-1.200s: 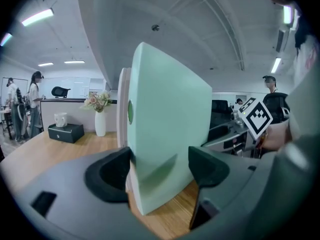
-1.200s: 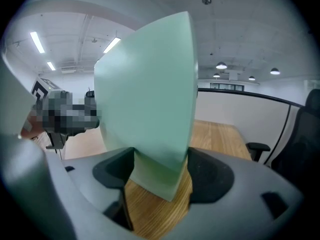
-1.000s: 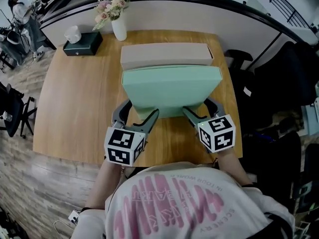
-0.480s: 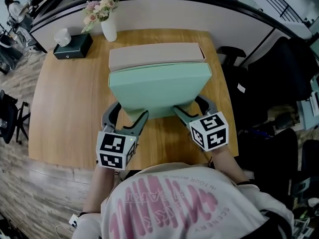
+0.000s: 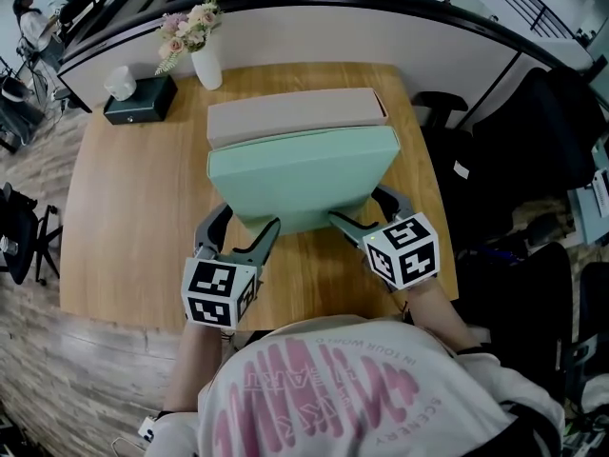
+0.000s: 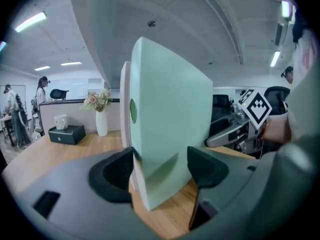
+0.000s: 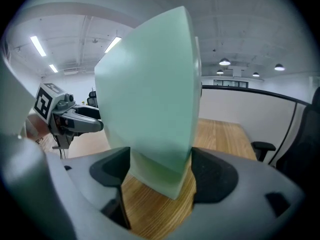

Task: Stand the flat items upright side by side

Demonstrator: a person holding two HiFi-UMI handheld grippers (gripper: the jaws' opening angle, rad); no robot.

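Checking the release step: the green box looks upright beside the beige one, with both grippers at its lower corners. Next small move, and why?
Probably draw both grippers straight back. The green box already stands upright close beside the beige box, and the right gripper has just been opening its jaws with the box's corner between them; the left gripper straddles the other corner.

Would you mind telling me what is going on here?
A person is standing a mint-green flat box upright on the wooden table, beside a beige flat box that is upright behind it. The left gripper and right gripper each straddle a lower corner of the green box. The right jaws have just been opening with the box between them; the left jaws stand apart.
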